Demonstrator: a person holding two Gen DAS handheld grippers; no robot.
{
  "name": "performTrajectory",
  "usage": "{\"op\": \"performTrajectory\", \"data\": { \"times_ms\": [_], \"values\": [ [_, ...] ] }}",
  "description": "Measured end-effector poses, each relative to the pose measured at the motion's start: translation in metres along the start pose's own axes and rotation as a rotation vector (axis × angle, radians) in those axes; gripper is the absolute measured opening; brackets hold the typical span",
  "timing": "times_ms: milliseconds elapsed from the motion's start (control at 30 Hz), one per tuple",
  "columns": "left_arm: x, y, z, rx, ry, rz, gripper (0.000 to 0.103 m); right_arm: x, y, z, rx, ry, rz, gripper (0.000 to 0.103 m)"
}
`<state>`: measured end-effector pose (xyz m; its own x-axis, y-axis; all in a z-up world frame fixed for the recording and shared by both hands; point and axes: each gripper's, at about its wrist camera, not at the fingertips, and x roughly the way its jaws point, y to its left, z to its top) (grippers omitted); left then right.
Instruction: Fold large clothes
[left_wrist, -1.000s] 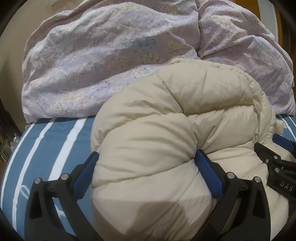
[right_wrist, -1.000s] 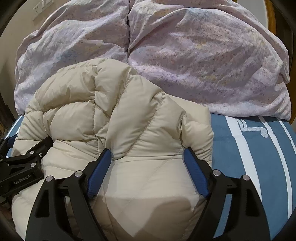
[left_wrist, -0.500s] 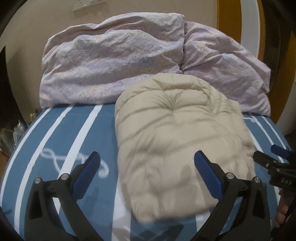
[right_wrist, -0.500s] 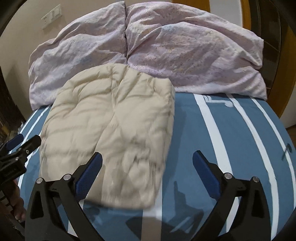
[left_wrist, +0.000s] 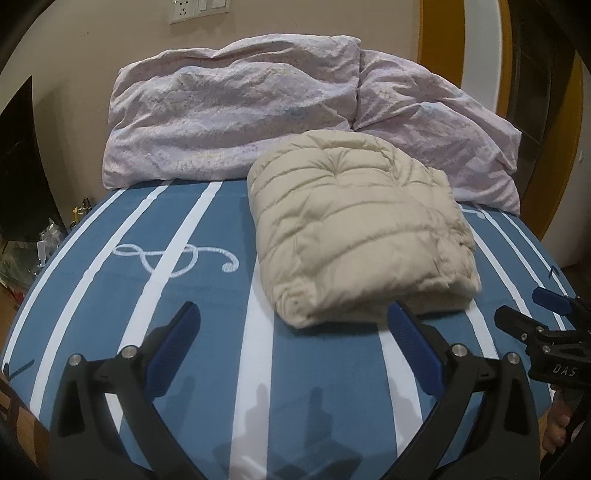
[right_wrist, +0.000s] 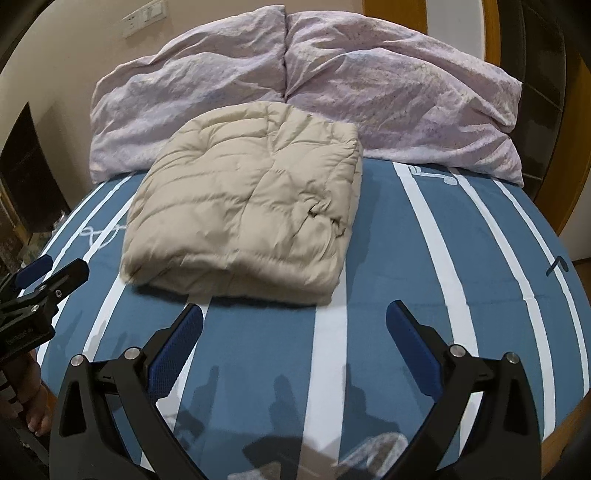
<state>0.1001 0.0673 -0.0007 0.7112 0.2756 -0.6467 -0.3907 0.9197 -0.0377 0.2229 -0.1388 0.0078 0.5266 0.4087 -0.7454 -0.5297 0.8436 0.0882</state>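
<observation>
Left gripper (left_wrist: 293, 323): jaws spread wide, nothing between them, low centre of the left wrist view, hanging over bare sheet just short of the jacket's near edge. Right gripper (right_wrist: 294, 321): same state in its own view, wide and empty, also clear of the cloth.

Left to right in the left wrist view: dark furniture at the left edge; blue bedsheet (left_wrist: 184, 295) with white stripes; cream puffer jacket (left_wrist: 354, 229) folded into a thick packet, centre to centre-right, its far end against the lilac duvet (left_wrist: 236, 122) heaped along the top of the frame; the right gripper's black body pokes in at the lower right edge.

Step in hand, by my reading: release and stand off; the fold looks finished or nearly so. To do it well, keep both grippers clear so no fingertip catches the near hem. Puffy fill will likely spring back. If the right-hand side, where layers show loosely bunched (right_wrist: 325, 218), lifts, press it flat from above rather than pinching it again. Square the packet to the stripes if tidying.

Writing: "DAS" in pale letters on the right gripper's body (left_wrist: 561, 369), rest cut off. Small print on the left gripper's body, left edge of the right wrist view, unreadable. White scrollwork on the sheet is ornament, not text.
</observation>
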Motion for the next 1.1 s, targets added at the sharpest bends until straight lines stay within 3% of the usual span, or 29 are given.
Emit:
{"op": "performTrajectory", "data": {
  "times_ms": [367,633,900,1100],
  "values": [
    [-0.005,-0.005,-0.02,-0.007,0.021,-0.021,0.101,-0.001,-0.001,-0.017,0.042,0.02,0.038,0.101],
    [-0.014,-0.001,-0.026,-0.042,0.05,-0.11,0.101,-0.008,-0.006,-0.024,0.073,0.044,0.076,0.101],
    [-0.035,-0.003,-0.022,-0.036,0.026,-0.116,0.101,-0.03,-0.001,-0.02,0.046,0.034,0.041,0.101],
    [-0.044,-0.007,-0.019,-0.04,0.055,-0.134,0.101,-0.045,0.003,-0.014,0.041,0.035,0.047,0.101]
  ]
}}
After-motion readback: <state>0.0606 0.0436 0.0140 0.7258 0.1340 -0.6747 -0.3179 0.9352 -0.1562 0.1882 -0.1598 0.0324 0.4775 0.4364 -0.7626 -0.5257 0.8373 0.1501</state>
